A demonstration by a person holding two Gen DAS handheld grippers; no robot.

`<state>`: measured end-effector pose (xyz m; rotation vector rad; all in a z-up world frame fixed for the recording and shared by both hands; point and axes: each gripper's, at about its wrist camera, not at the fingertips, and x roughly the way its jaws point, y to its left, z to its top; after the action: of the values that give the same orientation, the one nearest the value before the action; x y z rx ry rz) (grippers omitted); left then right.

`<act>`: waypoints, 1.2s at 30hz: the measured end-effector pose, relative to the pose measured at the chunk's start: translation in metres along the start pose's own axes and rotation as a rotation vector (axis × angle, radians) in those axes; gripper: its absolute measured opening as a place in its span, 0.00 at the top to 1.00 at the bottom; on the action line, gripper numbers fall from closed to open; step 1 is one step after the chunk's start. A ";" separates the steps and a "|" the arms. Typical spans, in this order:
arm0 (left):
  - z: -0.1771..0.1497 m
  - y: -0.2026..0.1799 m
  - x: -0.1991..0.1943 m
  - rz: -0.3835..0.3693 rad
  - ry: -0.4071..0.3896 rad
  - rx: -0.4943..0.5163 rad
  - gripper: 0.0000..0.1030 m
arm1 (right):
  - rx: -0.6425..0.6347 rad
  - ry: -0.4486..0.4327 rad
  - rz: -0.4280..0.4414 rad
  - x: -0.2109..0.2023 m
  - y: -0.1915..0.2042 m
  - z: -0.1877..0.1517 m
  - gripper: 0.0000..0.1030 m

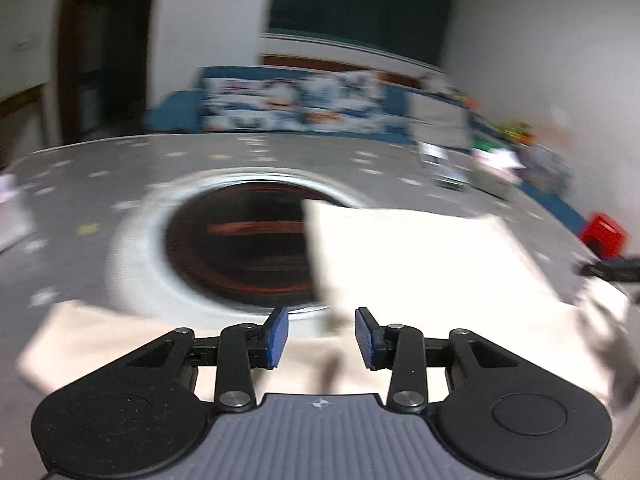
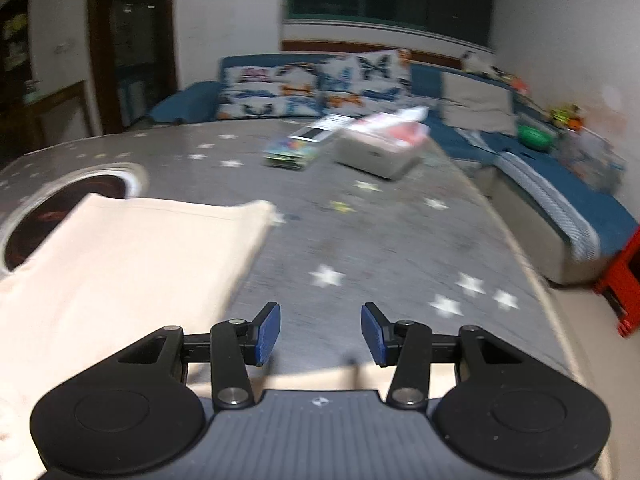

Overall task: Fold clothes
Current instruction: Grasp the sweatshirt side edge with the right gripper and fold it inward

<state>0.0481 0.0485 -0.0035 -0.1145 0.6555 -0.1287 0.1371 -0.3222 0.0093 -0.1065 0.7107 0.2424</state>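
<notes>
A: Looking down both wrist views, where does the cloth [image 2: 132, 264] lie?

B: On the table [image 2: 380, 240], partly over the dark round inset [image 1: 236, 240]. It is cream and looks already doubled, with a raised flap on top and a lower layer spread toward the near edge.

A: And the grippers?

B: Both stand open with nothing between the pads. The left gripper [image 1: 321, 338] hangs over the lower layer, close to the near corner of the flap. The right gripper [image 2: 320, 334] hangs over bare table, with the cloth off to its left and a pale strip of it just under the fingers.

A: So which hand is nearer?

B: The left, I'd say. It is right above fabric, while the right has to reach left to meet the flap's side edge.

A: Long axis?

B: In the right view the flap runs away from the camera, toward the inset. The pictures are smeared, so I can't tell the exact outline.

A: What does the next move turn on?

B: Probably on each gripper catching a near corner, so the fold goes across that axis. The right must come inward first, or the edge may go over skewed.

A: Anything in the way?

B: A box [image 2: 380, 152] and a booklet [image 2: 292, 148] sit far up the table, well apart from the cloth.
</notes>
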 end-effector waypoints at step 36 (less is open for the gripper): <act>0.090 0.003 0.167 0.028 0.144 0.113 0.74 | -0.067 0.072 0.102 0.130 0.049 0.073 0.96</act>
<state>0.2345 0.0313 -0.0330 0.0125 0.7920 -0.1478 0.2658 -0.2377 -0.0215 -0.1437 0.7804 0.3612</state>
